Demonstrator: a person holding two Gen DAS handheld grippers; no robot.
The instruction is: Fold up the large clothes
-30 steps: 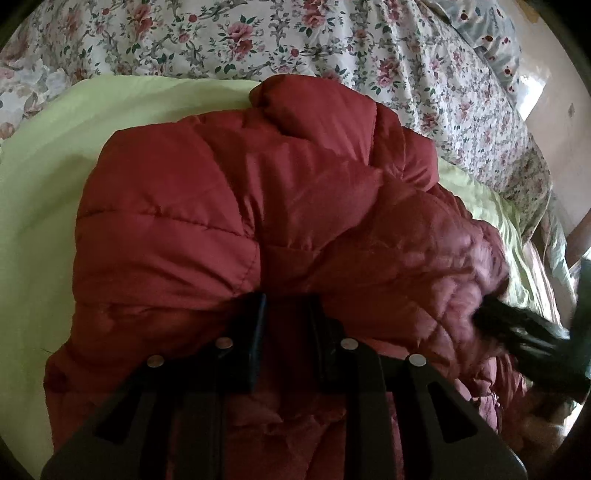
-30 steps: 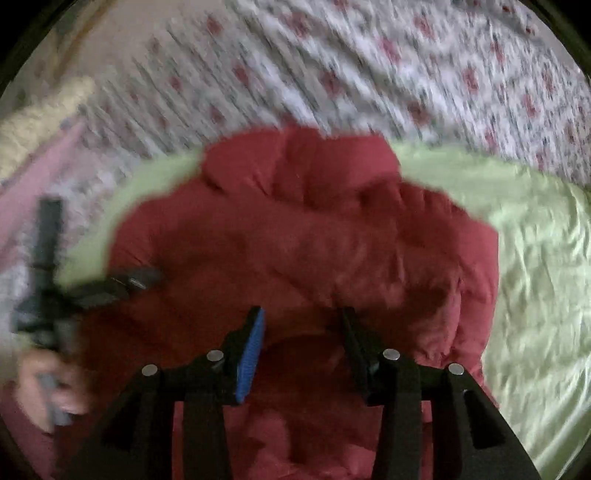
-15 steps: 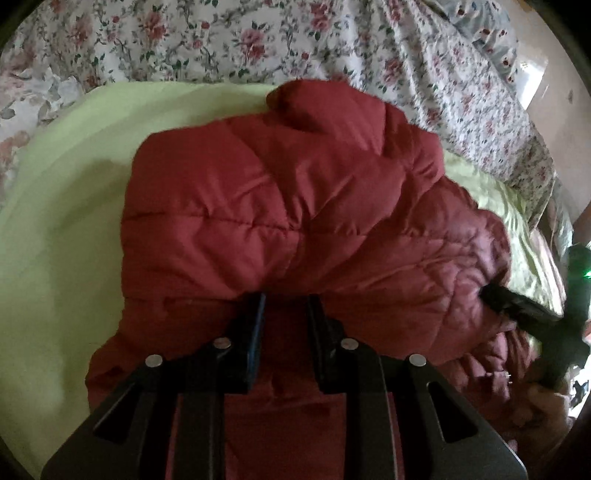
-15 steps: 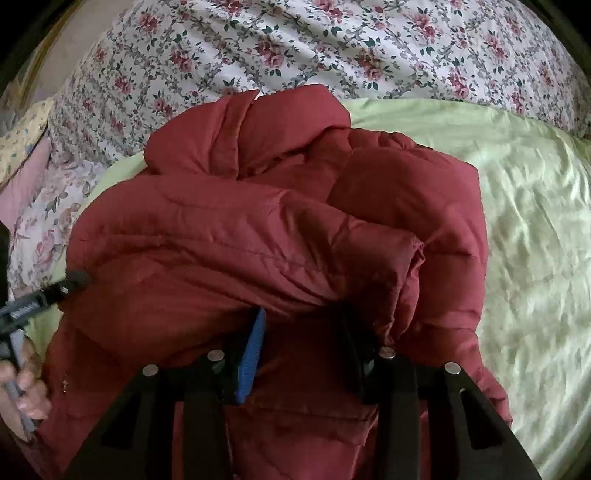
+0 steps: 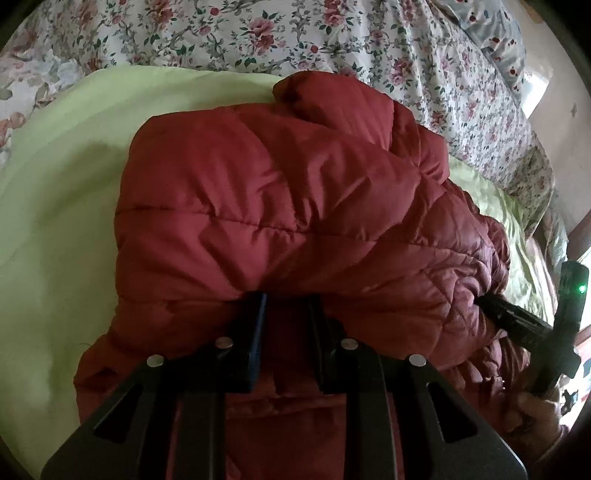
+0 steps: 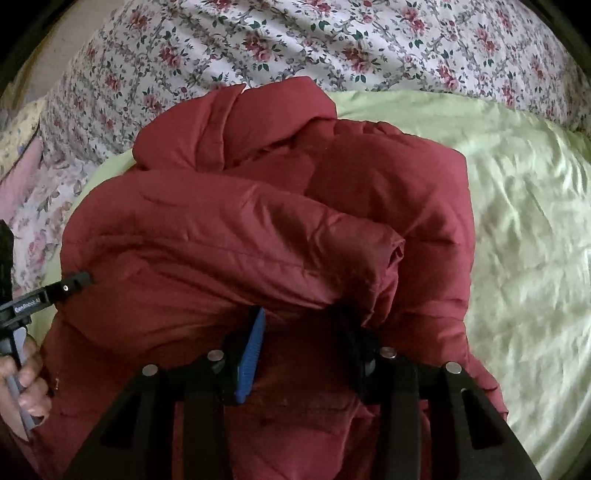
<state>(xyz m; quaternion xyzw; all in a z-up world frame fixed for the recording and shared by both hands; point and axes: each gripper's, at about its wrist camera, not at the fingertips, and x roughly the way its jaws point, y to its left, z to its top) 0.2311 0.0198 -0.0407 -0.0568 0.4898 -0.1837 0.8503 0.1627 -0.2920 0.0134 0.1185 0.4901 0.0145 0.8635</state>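
**A:** Where's your jacket sitting right now?

**B:** The red puffer jacket lies bunched on the light green sheet, which covers the floral bedspread running across twelve o'clock. In your left wrist view the hood or collar end humps up toward one o'clock; the quilted lining shows around four o'clock.

**A:** And your left gripper?

**B:** Your left gripper has its fingers pushed in under a raised fold, with a narrow gap between them and red fabric in that gap. Whether it truly pinches the cloth, I cannot tell (the fingertips are buried).

**A:** The right one?

**B:** Your right gripper stands with its fingers wider apart, also tucked beneath the folded-over layer at six o'clock; the blue pad faces inward. Grip on the fabric: again cannot tell. Your left hand shows at eight o'clock there.
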